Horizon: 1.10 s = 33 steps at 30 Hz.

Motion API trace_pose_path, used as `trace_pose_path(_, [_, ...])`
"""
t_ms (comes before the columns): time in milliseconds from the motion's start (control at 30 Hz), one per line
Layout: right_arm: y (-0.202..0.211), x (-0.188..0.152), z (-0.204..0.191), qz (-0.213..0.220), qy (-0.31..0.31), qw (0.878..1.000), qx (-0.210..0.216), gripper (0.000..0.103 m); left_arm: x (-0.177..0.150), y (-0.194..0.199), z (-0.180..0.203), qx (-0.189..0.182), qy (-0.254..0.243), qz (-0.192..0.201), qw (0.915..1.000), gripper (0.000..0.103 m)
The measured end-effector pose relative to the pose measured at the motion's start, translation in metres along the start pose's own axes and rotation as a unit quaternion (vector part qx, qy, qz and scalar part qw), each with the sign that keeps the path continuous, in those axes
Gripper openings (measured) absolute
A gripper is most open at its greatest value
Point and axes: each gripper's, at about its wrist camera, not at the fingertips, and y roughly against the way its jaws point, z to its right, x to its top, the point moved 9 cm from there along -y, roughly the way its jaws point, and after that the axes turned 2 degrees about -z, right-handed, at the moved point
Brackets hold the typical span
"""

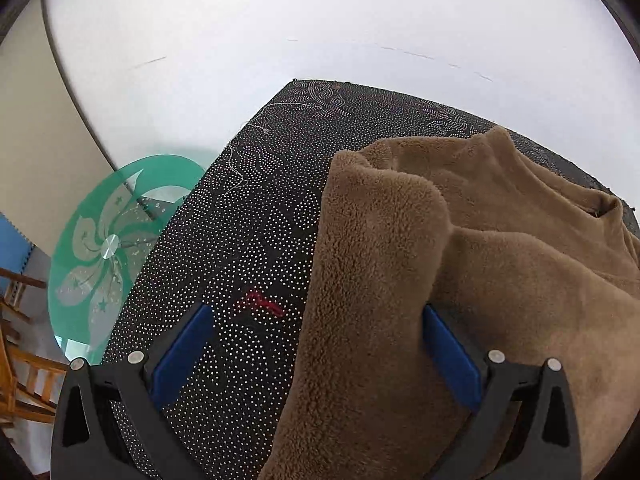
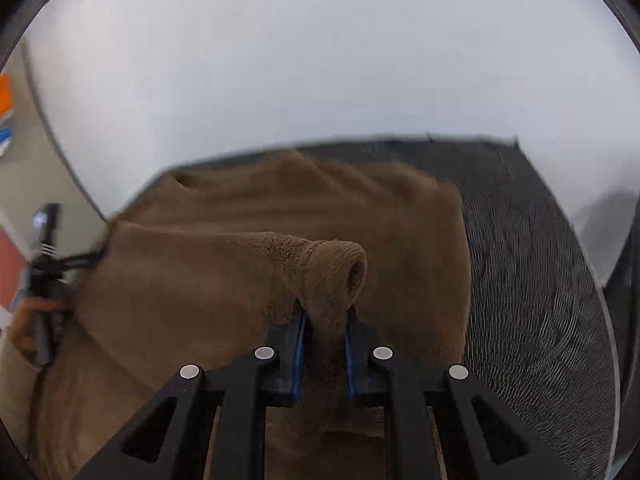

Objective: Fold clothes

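A plush brown fleece garment [image 1: 500, 248] lies rumpled on a black mat [image 1: 240, 248] studded with small pale dots, over a round white table [image 1: 240, 40]; the right gripper [image 2: 324, 312] pinches a rolled tube of fleece, its open end pointing right; the left gripper [image 1: 316, 316] stands wide apart, gripping nothing, a fold between its fingers.
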Motion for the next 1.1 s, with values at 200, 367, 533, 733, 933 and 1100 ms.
trace_pose_path(200, [-0.001,-0.001,0.004,-0.008,0.008,1.000,-0.026,0.029,0.013,0.030,-0.008,-0.044,0.014,0.025,0.9986,0.103])
trace_pose_path(367, [0.031,0.015,0.004,0.055,0.027,0.994,-0.096,0.050,0.022,0.063,0.012,-0.147,-0.013,0.042,0.9881,0.103])
trace_pose_path(533, [0.038,0.019,-0.039,0.081,0.076,0.992,-0.067,0.050,0.018,0.044,0.036,-0.201,-0.015,0.000,0.9796,0.103])
trace_pose_path(733, [-0.011,-0.001,-0.067,-0.001,0.111,0.994,-0.021,0.050,0.016,-0.005,0.036,-0.154,0.004,-0.053,0.9866,0.103])
trace_pose_path(933, [-0.028,0.000,-0.059,-0.020,0.089,0.996,-0.016,0.050,0.022,-0.010,0.017,-0.122,0.017,-0.032,0.9918,0.103])
trace_pose_path(1100, [-0.037,0.004,-0.059,-0.025,0.099,0.994,-0.028,0.051,0.018,0.004,0.014,-0.113,0.017,-0.018,0.9932,0.103])
